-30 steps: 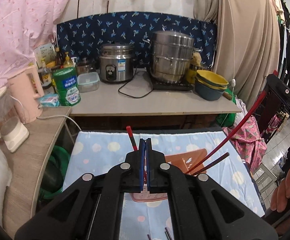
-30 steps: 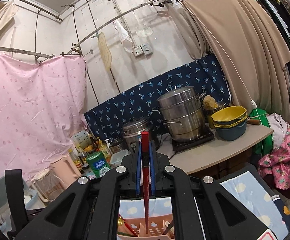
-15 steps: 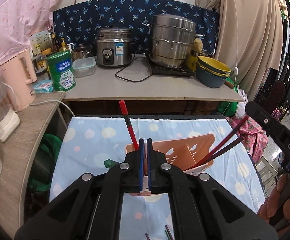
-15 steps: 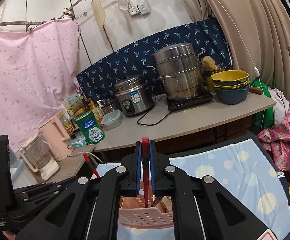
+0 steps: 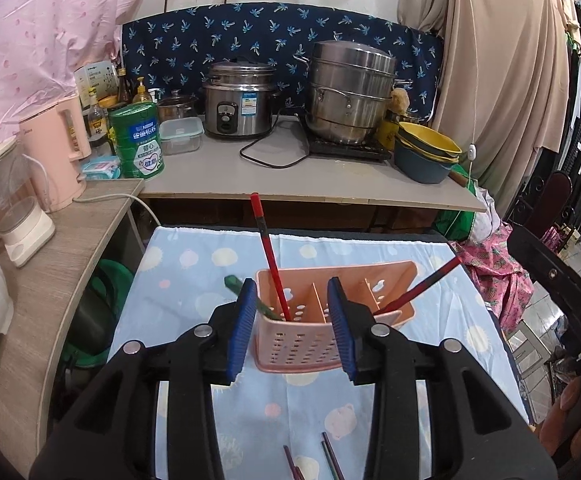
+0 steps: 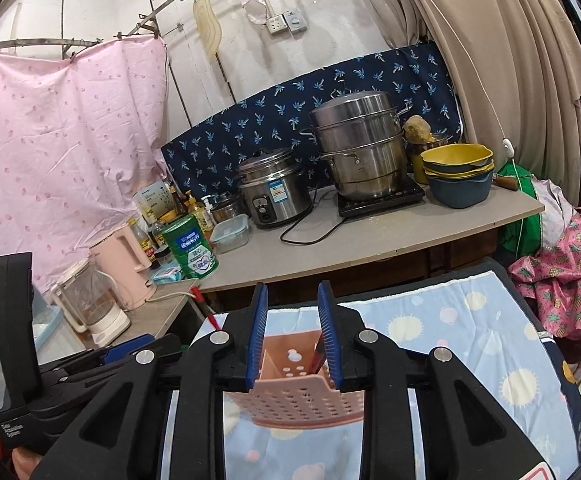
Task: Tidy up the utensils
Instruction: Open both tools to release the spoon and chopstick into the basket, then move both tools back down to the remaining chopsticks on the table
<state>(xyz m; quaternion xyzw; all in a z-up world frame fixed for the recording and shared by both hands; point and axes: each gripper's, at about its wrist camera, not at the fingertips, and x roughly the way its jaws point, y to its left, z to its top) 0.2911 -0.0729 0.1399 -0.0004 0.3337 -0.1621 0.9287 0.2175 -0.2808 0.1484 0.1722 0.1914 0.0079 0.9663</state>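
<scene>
Left tongs point(image 5: 292, 326): the blue pads are spreading apart just above the left end of the pink basket, nothing pinched between them; one red chopstick point(image 5: 268, 252) is standing free in the leftmost slot, leaning back, apparently just let go.
Green utensil point(image 5: 250, 296): a dark green piece is lying at the basket's left wall, close by the left pad; what it is cannot be told.
Pink basket point(image 5: 374, 276): the divided holder is sitting on the sun-patterned blue cloth point(image 5: 194, 272) over the near counter, its slots taking the utensils upright, which looks like the aim of the sorting.
Second chopstick point(image 5: 424, 286): a red-and-dark stick is leaning out of the right-hand slot toward the right.
Right tongs point(image 6: 292, 334): the pads are also spreading, over the basket's far right slot; the stick there is lying against the right pad, and a grip is unlikely but hard to rule out.
Loose sticks point(image 5: 326, 454): a few dark sticks are waiting on the cloth near the bottom edge, probably next to be gathered.
Surroundings: a pink kettle point(image 5: 56, 156), green tin point(image 5: 138, 144), rice cooker point(image 5: 236, 106), steel steamer point(image 5: 350, 92) and stacked bowls point(image 5: 426, 156) are crowding the back counter, well apart from the basket.
In the way: the two tongs are working close together over one small basket, so crossing is the likeliest snag.
</scene>
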